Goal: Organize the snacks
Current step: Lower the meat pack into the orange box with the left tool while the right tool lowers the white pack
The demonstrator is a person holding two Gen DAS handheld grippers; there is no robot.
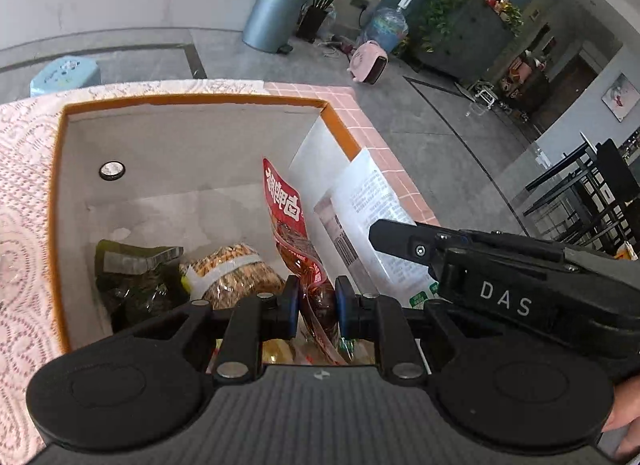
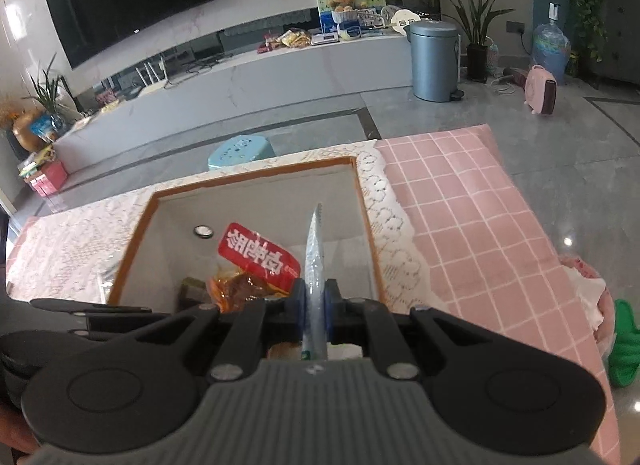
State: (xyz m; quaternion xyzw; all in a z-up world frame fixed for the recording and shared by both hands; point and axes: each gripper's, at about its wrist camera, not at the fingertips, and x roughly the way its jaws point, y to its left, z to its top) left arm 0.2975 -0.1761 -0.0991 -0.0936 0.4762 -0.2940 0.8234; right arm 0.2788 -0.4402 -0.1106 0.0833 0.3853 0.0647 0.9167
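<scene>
An orange-rimmed box [image 1: 56, 169] with white inner walls stands on the table; it also shows in the right wrist view [image 2: 132, 233]. My left gripper [image 1: 317, 301] is shut on a red snack packet [image 1: 286, 205] and holds it upright inside the box. My right gripper [image 2: 315, 301] is shut on a white snack bag [image 2: 314, 241], seen edge-on, over the box's right side; that bag [image 1: 368, 201] leans at the box's right wall in the left wrist view. A dark green packet [image 1: 132, 265] and a brown biscuit pack [image 1: 236, 269] lie on the box floor.
The table wears a lace cloth [image 2: 64, 249] and a pink checked cloth [image 2: 472, 217]. A blue stool [image 2: 240, 149] stands beyond the table. A grey bin [image 2: 434, 61] and a pink heater [image 2: 540, 89] stand on the floor. A green item [image 2: 624, 341] lies at the right.
</scene>
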